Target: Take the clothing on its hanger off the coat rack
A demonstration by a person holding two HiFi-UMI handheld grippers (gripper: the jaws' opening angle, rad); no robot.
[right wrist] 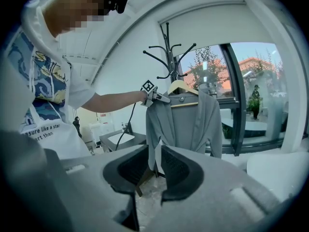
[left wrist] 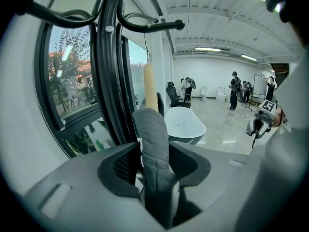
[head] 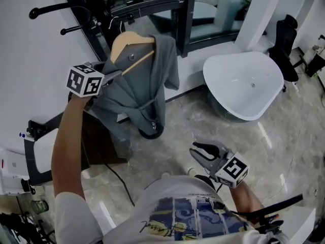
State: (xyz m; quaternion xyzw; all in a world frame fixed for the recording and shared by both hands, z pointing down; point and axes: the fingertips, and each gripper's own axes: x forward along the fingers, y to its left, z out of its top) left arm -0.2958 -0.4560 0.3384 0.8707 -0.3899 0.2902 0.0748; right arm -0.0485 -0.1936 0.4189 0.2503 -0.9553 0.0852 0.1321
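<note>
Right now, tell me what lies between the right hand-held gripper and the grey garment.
Only bare floor separates right hand-held gripper and grey garment, per the head view.

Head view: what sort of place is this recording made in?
Likely a large open studio or showroom hall, not a home. A freestanding white bathtub sits on a bare polished stone floor beside tall dark-framed windows. The left gripper view shows other people standing far off across the same room.

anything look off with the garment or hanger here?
Grey garment sits lopsided: the wooden hanger is mostly bare, fabric bunched toward one end. Left gripper pinches the fabric. Nothing spilled or broken.
</note>
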